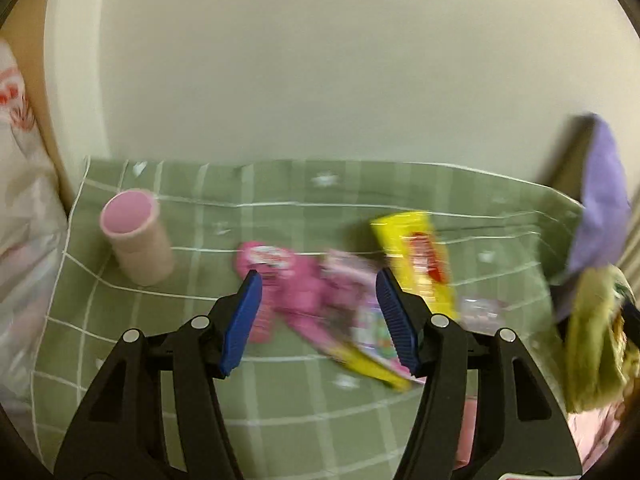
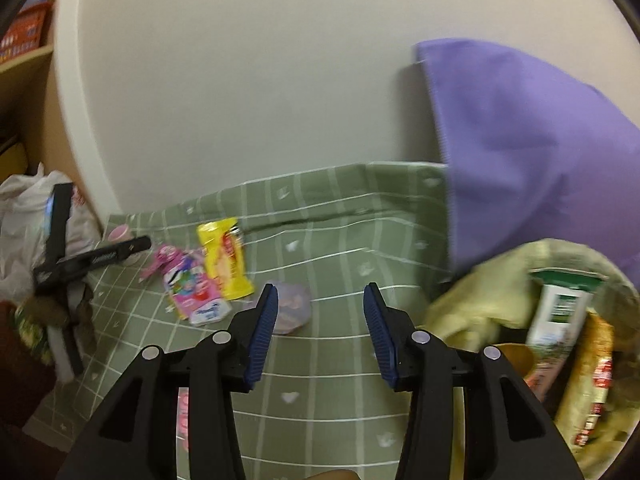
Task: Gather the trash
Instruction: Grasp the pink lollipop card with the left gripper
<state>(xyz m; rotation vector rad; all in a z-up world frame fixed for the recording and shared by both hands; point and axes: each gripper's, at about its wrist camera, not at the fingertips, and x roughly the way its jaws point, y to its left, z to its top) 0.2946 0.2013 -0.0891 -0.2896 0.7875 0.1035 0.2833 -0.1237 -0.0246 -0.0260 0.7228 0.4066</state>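
Trash lies in two places, and that split marks the progress. Some is already gathered in the yellow-green bag (image 2: 532, 320) at the right edge of the green checked cloth (image 2: 332, 400) — a green-and-white carton (image 2: 560, 308) stands in its mouth beside other packets, too blurred to name. Still loose on the cloth are a yellow wrapper (image 1: 416, 264), a pink wrapper (image 1: 288, 284) partly overlapped by a colourful pouch (image 2: 196, 292), a crumpled clear wrapper (image 2: 294, 306) and a pink-topped tube (image 1: 136, 240) standing apart near the cloth's far left corner.

Neither tool holds anything. The left gripper (image 1: 318, 320) hangs over the pink wrapper and pouch with its jaws apart, and I judge that cluster to be its next pick. The right gripper (image 2: 320, 332) is also spread and empty, above bare cloth just beside the clear wrapper. A purple cloth (image 2: 520, 140) lies behind the bag.

So the job looks partly done — at least five pieces remain.
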